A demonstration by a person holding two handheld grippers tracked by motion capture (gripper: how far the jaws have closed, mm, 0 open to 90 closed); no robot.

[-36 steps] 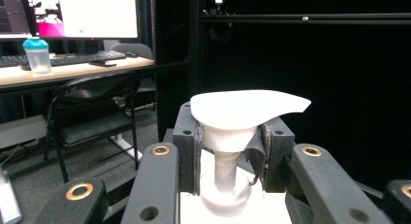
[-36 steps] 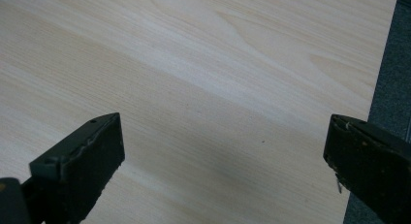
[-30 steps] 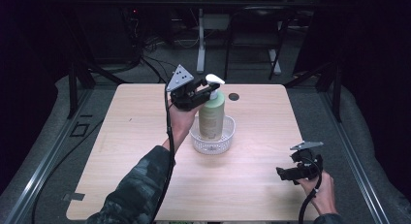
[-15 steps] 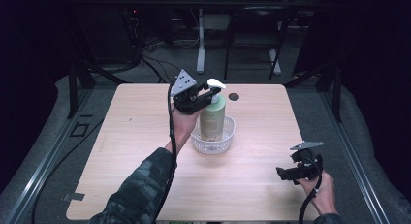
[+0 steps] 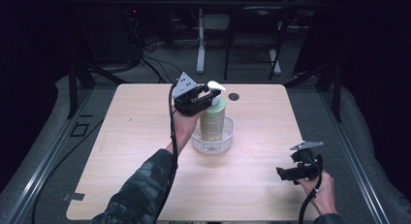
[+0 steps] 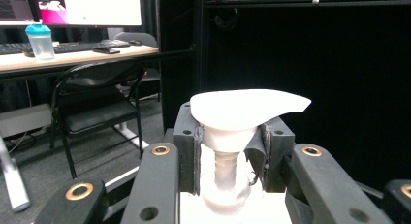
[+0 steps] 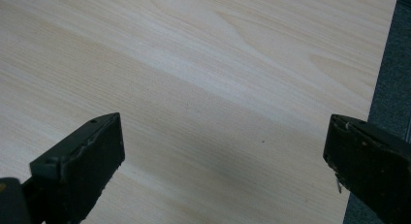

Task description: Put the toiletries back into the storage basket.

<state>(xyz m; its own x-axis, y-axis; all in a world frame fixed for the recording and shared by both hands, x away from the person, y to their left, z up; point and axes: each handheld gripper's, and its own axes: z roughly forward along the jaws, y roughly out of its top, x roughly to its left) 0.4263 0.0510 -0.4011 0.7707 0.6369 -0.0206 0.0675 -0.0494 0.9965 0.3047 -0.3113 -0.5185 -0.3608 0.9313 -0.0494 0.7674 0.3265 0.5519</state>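
1. The left forearm, in a camouflage-patterned sleeve (image 5: pixel 140 190), comes in from the bottom of the high view and reaches forward to mid-surface.
2. The left hand (image 5: pixel 181 127) holds the left hand-held gripper (image 5: pixel 209 95) raised, with its grey three-cornered plate on top and its cable trailing back along the arm.
3. In the left gripper view its jaws are closed on the neck of a white pump head (image 6: pixel 242 107) (pads pressed against both sides).
4. The right hand (image 5: pixel 322 190) rests low near the surface's near right corner.
5. The right hand-held gripper (image 5: pixel 283 173) points left, and in the right gripper view its jaws stand wide apart, with nothing between them.
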